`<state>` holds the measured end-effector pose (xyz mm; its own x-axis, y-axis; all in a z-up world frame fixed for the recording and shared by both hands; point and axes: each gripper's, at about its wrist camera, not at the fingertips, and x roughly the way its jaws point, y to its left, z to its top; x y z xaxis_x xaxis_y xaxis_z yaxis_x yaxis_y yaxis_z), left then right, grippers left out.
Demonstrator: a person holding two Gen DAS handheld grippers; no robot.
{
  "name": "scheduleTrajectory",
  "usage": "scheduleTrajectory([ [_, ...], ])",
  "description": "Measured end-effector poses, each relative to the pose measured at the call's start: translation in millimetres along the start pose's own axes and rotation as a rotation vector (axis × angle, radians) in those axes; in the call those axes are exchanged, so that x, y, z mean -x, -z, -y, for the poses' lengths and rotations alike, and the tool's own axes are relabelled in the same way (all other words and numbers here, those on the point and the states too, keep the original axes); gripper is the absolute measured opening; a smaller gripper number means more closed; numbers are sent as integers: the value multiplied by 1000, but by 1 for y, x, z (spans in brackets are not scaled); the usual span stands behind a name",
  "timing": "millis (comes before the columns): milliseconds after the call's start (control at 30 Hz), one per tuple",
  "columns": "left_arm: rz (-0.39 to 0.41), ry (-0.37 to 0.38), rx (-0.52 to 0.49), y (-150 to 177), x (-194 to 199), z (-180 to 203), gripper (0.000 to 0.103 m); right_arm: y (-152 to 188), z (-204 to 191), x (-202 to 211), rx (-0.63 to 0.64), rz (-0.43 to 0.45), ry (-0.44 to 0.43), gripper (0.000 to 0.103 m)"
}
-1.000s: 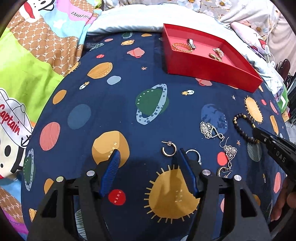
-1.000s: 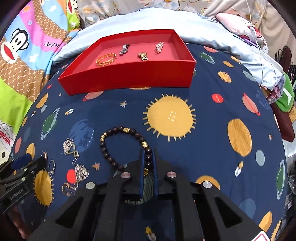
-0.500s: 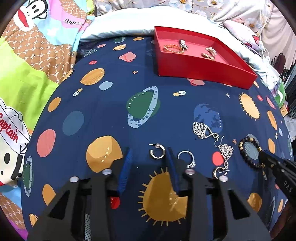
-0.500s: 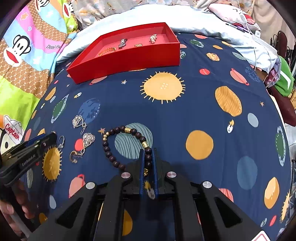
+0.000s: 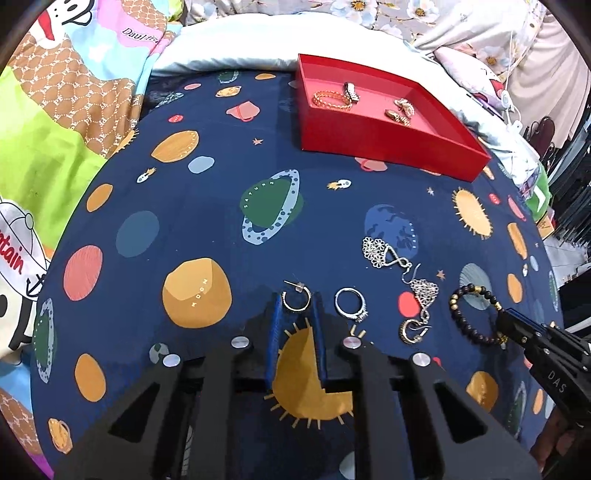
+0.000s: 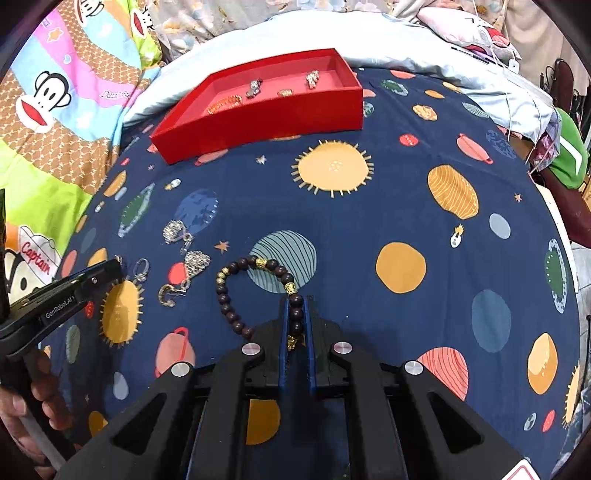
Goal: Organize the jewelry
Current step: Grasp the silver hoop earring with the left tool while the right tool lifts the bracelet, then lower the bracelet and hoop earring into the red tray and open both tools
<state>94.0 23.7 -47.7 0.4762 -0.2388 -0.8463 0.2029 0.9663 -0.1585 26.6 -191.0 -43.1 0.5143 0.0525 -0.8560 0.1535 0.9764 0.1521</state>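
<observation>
Straddling hoop earring (image 5: 296,300), left tongs (image 5: 295,301) narrow, not yet pinching. Right tongs (image 6: 296,306) clamp beaded bracelet (image 6: 255,291) near centre of bed. Red tray (image 6: 258,118) far; next likely carry bracelet there.

Navy bedspread (image 5: 229,155) with planets, suns, stars covered work surface. Cartoon-monkey quilt (image 6: 55,107) in pink, brown, green lay bunched along left side. Pale blue sheet (image 6: 424,48) ran behind spread. Floral fabric (image 5: 406,14) and white pillow (image 5: 476,55) sat at back. Green garment (image 6: 570,155) hung off right edge. Even, bright light, soft shadows.
</observation>
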Motion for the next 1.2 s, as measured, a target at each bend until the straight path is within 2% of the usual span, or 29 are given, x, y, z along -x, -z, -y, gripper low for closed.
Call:
scheduleTrajectory([
  [433, 114, 49, -22, -31, 65, 11, 15, -32, -13, 63, 29, 147, -54, 7],
  [567, 145, 63, -56, -50, 79, 20, 15, -50, -17, 77, 46, 184, -71, 7],
  [767, 195, 87, -95, -95, 81, 35, 15, -99, -24, 88, 87, 272, -73, 7],
  [833, 219, 77, -111, -112, 77, 42, 15, -124, -26, 87, 95, 306, -70, 7],
  [967, 246, 75, -122, -151, 57, 55, 15, -169, -26, 65, 77, 316, -93, 7],
  [1067, 230, 88, -119, -175, 35, 63, 15, -191, -27, 43, 59, 298, -113, 7],
  [1200, 190, 99, -110, -197, 0, 69, 15, -211, -26, -1, 43, 230, -126, 7],
])
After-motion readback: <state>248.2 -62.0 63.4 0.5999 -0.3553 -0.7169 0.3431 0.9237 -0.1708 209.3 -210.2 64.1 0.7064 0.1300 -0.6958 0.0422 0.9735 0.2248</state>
